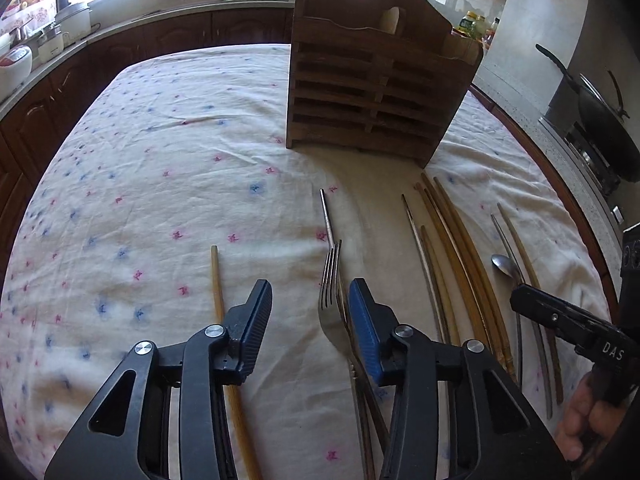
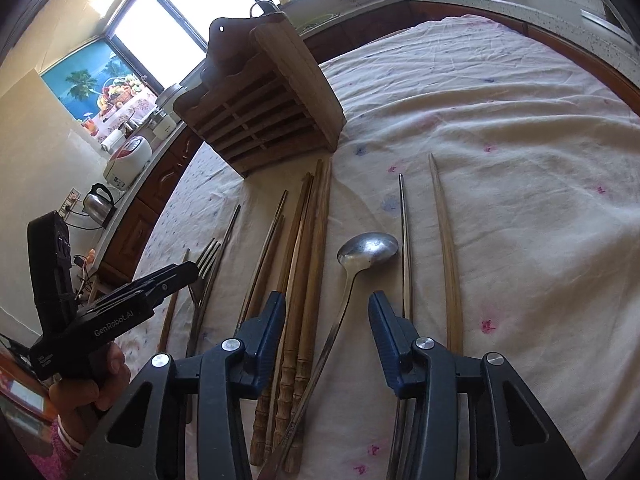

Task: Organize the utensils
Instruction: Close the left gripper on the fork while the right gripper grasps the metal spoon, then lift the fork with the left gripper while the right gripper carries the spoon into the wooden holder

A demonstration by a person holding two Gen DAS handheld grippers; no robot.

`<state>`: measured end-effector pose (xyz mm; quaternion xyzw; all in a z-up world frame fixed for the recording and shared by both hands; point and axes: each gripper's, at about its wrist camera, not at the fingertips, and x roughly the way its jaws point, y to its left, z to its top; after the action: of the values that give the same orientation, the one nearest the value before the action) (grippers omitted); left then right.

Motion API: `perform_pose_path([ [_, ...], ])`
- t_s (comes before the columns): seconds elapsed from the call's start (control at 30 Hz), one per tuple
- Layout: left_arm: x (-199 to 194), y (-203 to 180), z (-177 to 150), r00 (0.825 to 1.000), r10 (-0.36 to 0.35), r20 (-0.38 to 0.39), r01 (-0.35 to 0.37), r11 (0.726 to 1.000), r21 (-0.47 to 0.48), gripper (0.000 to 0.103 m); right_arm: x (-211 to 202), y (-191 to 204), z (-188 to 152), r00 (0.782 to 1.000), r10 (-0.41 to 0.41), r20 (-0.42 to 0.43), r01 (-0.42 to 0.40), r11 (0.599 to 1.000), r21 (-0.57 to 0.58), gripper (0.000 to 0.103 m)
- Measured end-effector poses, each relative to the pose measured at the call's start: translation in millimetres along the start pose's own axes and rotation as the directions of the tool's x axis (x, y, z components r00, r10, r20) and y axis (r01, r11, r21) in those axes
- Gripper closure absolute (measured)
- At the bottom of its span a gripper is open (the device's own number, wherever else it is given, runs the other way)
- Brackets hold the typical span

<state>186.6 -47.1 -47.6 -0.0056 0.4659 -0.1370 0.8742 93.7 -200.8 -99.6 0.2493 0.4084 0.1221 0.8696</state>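
The left gripper point(image 1: 310, 308) hangs with its jaws part open over the cloth, nothing between the pads; the fork point(image 1: 332, 304) lies just inside its right-hand finger, low centre of the left wrist view. The right gripper point(image 2: 327, 316) is likewise part open and empty, straddling the metal spoon point(image 2: 366, 246) near the centre of the right wrist view.

Both utensils look thin, stiff, light and slick. Lying flat on the soft tablecloth point(image 1: 160, 160), they are best pinched across the narrow handle, just behind the head, I judge.

Fork tines and spoon bowl point up-frame toward the wooden utensil rack point(image 1: 372, 92); their long axes run roughly bottom to top, parallel to the chopsticks point(image 2: 304, 264) lying between them.
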Motion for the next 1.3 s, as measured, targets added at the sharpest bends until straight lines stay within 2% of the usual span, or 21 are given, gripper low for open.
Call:
perform_pose_path([
  [0.13,12,2,6,0.999,-0.025,-0.044,0.026,1.0,0.007,0.084,6,-9,11,1.0,0.029,-0.004,-0.029,0.998,0.05,0.065],
  [0.17,14,3,7,0.998,-0.025,-0.051,0.025,1.0,0.014,0.091,8,-11,14,0.999,0.034,-0.005,-0.034,0.997,0.064,0.07],
  [0.27,14,4,6,0.998,-0.037,-0.052,0.038,0.999,0.024,0.1,13,-18,17,0.999,0.041,-0.014,-0.039,0.995,0.093,0.094],
  [0.37,9,9,3,0.998,-0.047,-0.041,0.048,0.999,0.007,0.1,10,-16,15,0.999,0.049,-0.005,-0.048,0.995,0.09,0.1],
  [0.6,-30,23,-4,0.995,-0.086,0.053,0.088,0.995,-0.039,0.101,-16,6,16,0.997,0.057,0.055,-0.059,0.998,0.031,0.1],
  [0.77,-67,30,-1,0.984,-0.094,0.15,0.103,0.993,-0.053,0.101,-42,22,23,0.989,0.085,0.118,-0.086,0.996,-0.001,0.1],
  [0.9,-93,35,8,0.969,-0.096,0.226,0.112,0.992,-0.061,0.101,-63,36,33,0.978,0.098,0.186,-0.092,0.995,-0.038,0.1],
  [1.07,-116,38,24,0.947,-0.087,0.31,0.112,0.992,-0.062,0.101,-82,54,50,0.958,0.086,0.275,-0.059,0.993,-0.104,0.1],
  [1.3,-127,38,48,0.929,-0.075,0.363,0.102,0.993,-0.055,0.101,-87,73,76,0.928,0.068,0.366,-0.007,0.986,-0.167,0.1],
])
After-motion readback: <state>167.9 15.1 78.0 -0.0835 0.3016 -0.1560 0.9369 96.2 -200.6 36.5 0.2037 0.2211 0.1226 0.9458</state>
